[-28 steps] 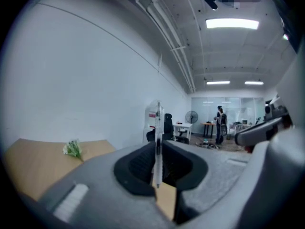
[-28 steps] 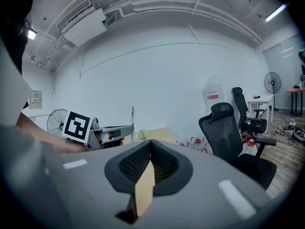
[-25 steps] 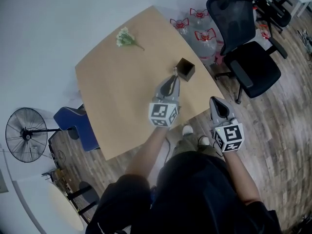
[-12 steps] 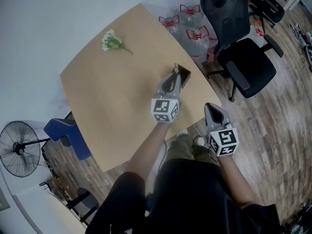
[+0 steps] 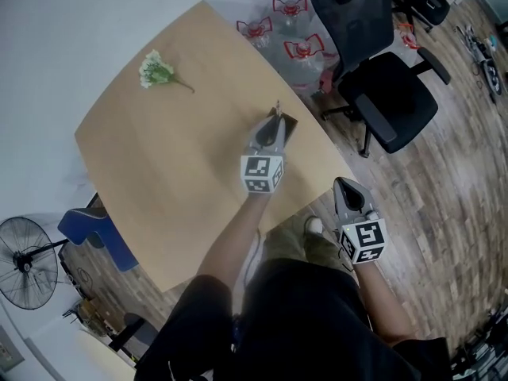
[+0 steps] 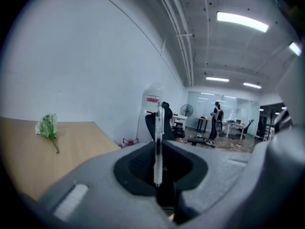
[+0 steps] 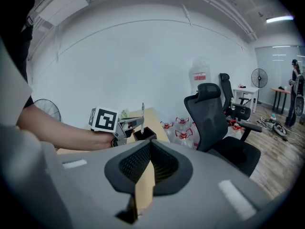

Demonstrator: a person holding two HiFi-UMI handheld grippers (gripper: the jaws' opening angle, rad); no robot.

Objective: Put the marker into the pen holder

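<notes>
wall (image 5: pixel 63 22) white | floor (image 5: pixel 444 205) wood planks | office chair (image 5: pixel 397 94) black | fan (image 5: pixel 24 252)

You hold two grippers, the left gripper (image 5: pixel 275 120) and the right gripper (image 5: pixel 347 184), each bearing one tagged cube (image 5: pixel 262 173), so two cubes in all. You have one marker (image 6: pixel 157 144), one pen holder (image 7: pixel 145 134) and one table (image 5: pixel 159 173). On the table you can count one flower sprig (image 5: pixel 156 70). Beside it stand three water bottles (image 5: pixel 289 8) and one black office chair (image 5: pixel 381 70). You can see two fans: the near fan (image 5: pixel 24 259) and the far fan (image 7: pixel 259 77)
</notes>
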